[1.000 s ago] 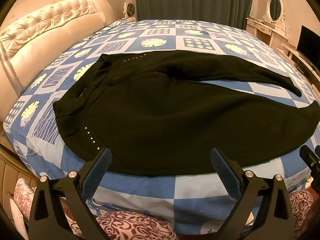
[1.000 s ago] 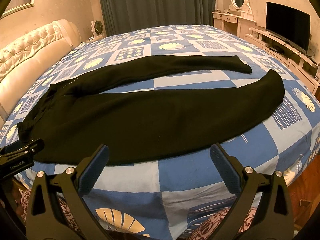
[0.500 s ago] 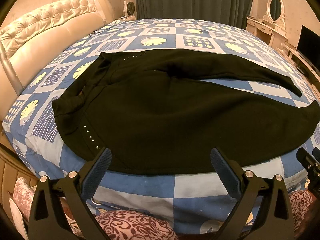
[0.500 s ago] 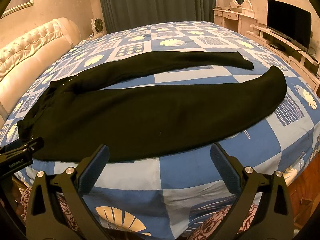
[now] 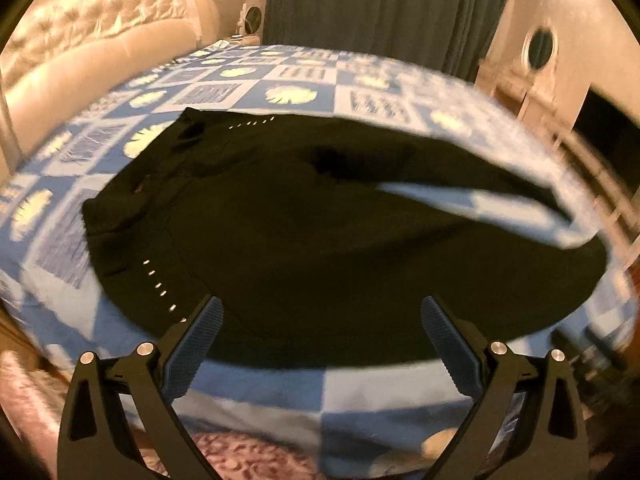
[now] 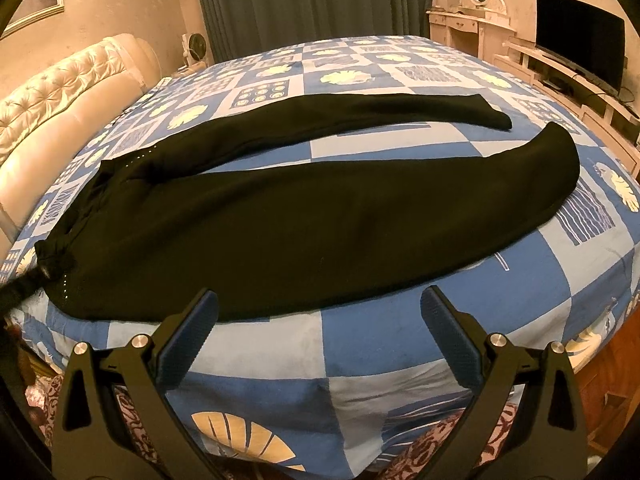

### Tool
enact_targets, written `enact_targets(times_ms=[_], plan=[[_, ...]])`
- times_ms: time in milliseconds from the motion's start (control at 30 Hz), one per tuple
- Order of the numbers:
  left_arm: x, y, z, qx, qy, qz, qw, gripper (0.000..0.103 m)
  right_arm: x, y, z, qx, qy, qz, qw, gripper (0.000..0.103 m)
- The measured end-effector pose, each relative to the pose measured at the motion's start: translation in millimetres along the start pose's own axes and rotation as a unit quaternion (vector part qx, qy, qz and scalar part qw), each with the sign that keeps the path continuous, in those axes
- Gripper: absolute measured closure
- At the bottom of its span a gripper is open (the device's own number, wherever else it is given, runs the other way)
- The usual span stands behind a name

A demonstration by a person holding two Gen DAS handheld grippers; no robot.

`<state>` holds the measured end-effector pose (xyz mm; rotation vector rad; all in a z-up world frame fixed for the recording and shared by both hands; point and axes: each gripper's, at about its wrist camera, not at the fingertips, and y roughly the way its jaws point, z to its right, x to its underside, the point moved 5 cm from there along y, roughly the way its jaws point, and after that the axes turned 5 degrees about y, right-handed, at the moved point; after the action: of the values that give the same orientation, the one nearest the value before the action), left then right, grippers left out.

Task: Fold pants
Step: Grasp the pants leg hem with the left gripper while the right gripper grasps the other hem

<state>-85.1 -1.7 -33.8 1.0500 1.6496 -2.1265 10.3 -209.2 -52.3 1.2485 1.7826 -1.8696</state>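
Observation:
Black pants point(image 6: 312, 224) lie spread flat on the bed, waistband at the left, the two legs running right and splayed apart. They also show in the blurred left wrist view point(image 5: 328, 240). My left gripper point(image 5: 322, 320) is open and empty, just above the near hem by the studded hip. The tip of the left gripper point(image 6: 24, 286) shows in the right wrist view next to the waistband corner. My right gripper point(image 6: 320, 314) is open and empty, at the near edge of the front leg.
The bed has a blue and white patchwork cover point(image 6: 400, 340) and a cream tufted headboard point(image 6: 60, 92) at the left. A TV point(image 6: 580, 44) and a white dresser with mirror point(image 6: 476, 20) stand at the right. Dark curtains point(image 6: 312, 0) hang behind.
My left gripper has moved forward and left toward the waistband side, blurring its view. My right gripper has edged a little closer to the front leg. Both stay open.

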Motion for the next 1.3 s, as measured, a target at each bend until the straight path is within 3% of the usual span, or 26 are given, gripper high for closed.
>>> enact_targets(times_ms=[33, 100, 167, 300, 367, 467, 567, 700, 800, 900, 933, 967, 1000, 1033, 1100, 1200, 1300], plan=[[-3.4, 2.6, -5.2, 0.016, -0.017, -0.014, 0.9996, 0.004, -1.3, -0.7, -1.2, -0.006, 0.005, 0.001, 1.000, 0.002], [-12.3, 17.0, -13.4, 0.064, 0.007, -0.080, 0.9947, 0.004, -5.8, 0.7, -6.7, -0.014, 0.001, -0.001, 1.000, 0.002], [-33.5, 12.7, -35.3, 0.084, 0.011, -0.056, 0.9948, 0.004, -11.3, 3.1, -12.7, -0.016, -0.009, 0.000, 1.000, 0.002], [-94.7, 12.1, -102.7, 0.072, -0.003, -0.025, 0.9971, 0.004, -31.6, 12.5, -27.1, -0.027, -0.023, 0.002, 0.999, 0.002], [-126.2, 39.2, -140.2, 0.082, 0.007, -0.061, 0.9948, 0.004, -52.0, 22.9, -39.8, -0.042, -0.023, 0.008, 0.999, 0.002], [-158.0, 88.7, -196.0, 0.027, -0.015, -0.099, 0.9946, 0.004, -76.9, 41.8, -54.8, -0.064, -0.030, 0.010, 0.997, 0.002], [-182.5, 143.9, -238.3, 0.034, -0.044, -0.120, 0.9912, 0.004, -103.4, 67.0, -74.5, -0.087, -0.044, 0.005, 0.995, 0.002], [-201.9, 195.3, -252.0, 0.055, -0.031, -0.123, 0.9904, 0.004, -128.8, 97.5, -90.3, -0.101, -0.065, -0.010, 0.993, 0.002], [-216.2, 224.5, -247.2, 0.101, -0.033, -0.128, 0.9861, 0.004, -138.2, 110.5, -89.2, -0.114, -0.064, -0.027, 0.991, 0.002], [-221.7, 244.3, -243.7, 0.106, -0.024, -0.139, 0.9843, 0.006, -144.5, 132.3, -85.7, -0.108, -0.069, -0.044, 0.991, 0.002], [-221.5, 247.9, -241.6, 0.114, -0.020, -0.140, 0.9834, 0.010, -144.6, 136.3, -84.3, -0.110, -0.070, -0.049, 0.990, 0.002], [-218.9, 251.2, -238.0, 0.123, -0.011, -0.146, 0.9816, 0.057, -147.5, 141.0, -84.9, -0.115, -0.072, -0.053, 0.989, 0.002], [-214.6, 257.6, -238.0, 0.124, -0.004, -0.162, 0.9790, 0.092, -148.5, 144.8, -84.5, -0.119, -0.075, -0.054, 0.989, 0.002], [-207.9, 263.6, -240.9, 0.126, -0.017, -0.180, 0.9754, 0.093, -154.5, 149.2, -88.7, -0.139, -0.083, -0.059, 0.985, 0.002], [-206.4, 262.5, -245.9, 0.143, -0.038, -0.172, 0.9739, 0.093, -165.1, 156.3, -96.7, -0.183, -0.104, -0.069, 0.975, 0.002], [-203.7, 264.7, -250.2, 0.158, -0.057, -0.173, 0.9705, 0.093, -194.1, 178.1, -106.3, -0.204, -0.157, -0.069, 0.964, 0.002], [-199.5, 268.6, -259.2, 0.176, -0.100, -0.175, 0.9636, 0.091, -220.9, 214.8, -106.7, -0.226, -0.183, -0.099, 0.952, 0.002]])
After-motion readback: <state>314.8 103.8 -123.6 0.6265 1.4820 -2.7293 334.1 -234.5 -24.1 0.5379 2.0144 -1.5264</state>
